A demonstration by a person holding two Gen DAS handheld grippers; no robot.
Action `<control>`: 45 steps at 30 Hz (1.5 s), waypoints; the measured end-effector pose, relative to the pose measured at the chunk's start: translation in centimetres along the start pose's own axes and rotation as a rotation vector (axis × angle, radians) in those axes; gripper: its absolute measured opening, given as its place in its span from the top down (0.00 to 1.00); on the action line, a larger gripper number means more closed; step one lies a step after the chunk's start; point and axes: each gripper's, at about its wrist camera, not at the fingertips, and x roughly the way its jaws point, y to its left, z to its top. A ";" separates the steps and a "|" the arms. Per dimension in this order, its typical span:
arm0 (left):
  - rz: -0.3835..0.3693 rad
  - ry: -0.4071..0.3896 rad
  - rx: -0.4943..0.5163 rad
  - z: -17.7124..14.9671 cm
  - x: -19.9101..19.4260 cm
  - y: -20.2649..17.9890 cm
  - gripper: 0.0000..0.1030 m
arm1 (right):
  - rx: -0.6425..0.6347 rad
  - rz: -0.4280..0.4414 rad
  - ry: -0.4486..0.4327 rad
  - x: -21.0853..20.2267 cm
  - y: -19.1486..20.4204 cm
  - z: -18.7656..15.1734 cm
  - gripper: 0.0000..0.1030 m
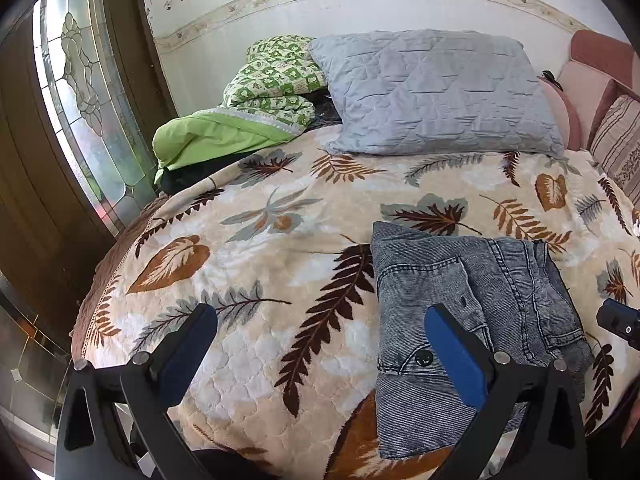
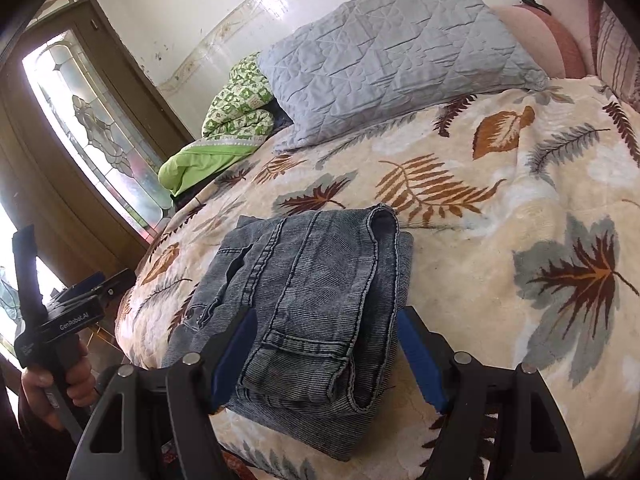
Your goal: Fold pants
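**Pants folded on the bed, both grippers empty**

Bed point(image 1: 256, 248) fills both views under a leaf-print blanket, with a grey pillow point(image 1: 432, 92) and a green quilt point(image 1: 272, 80) at its far end by the wall. Pants point(image 2: 312, 304), grey denim, lie near the bed's near edge as a compact stack of several layers, waistband and belt loop on top, a pocket button showing at one side.

Right gripper point(image 2: 324, 356) hangs over the stack's near end with its jaws spread; the blue pads straddle the top fold, and neither looks pressed into the cloth. Left gripper point(image 1: 320, 344) stands wide open over bare blanket, its right finger point(image 1: 456, 356) above the pants' left edge, nothing between the jaws.

Folding looks essentially finished. Any next move would be small: smoothing the top layer or squaring the edges, otherwise backing both tools off without snagging the belt loop.
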 end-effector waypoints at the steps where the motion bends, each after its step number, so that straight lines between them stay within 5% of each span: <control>1: -0.001 -0.001 0.000 0.0 0.0 0.0 0.00 | 0.004 0.002 -0.002 -0.1 -0.1 0.0 0.27; 6: -0.009 0.002 0.001 -0.2 0.3 0.1 0.00 | 0.023 0.008 -0.006 -0.2 -0.4 0.1 0.27; 10: -0.066 0.077 -0.020 -0.7 2.6 1.0 0.00 | 0.045 0.021 0.009 0.2 -0.7 0.1 0.27; 16: -0.223 0.283 -0.146 -2.2 7.6 4.0 0.00 | 0.141 0.052 0.042 1.1 -2.5 0.2 0.27; 22: -0.415 0.366 -0.215 -2.2 10.1 5.1 0.00 | 0.285 0.101 0.092 2.7 -5.2 0.6 0.27; 29: -0.609 0.397 -0.127 -1.4 11.5 1.7 0.00 | 0.435 0.168 0.227 5.6 -7.6 0.1 0.27; 39: -0.737 0.462 -0.003 -0.6 13.5 -2.8 0.02 | 0.421 0.230 0.284 8.0 -7.3 1.3 0.26; 45: -0.807 0.450 -0.009 -0.3 13.9 -3.6 0.14 | 0.335 0.244 0.304 9.8 -5.3 1.7 0.26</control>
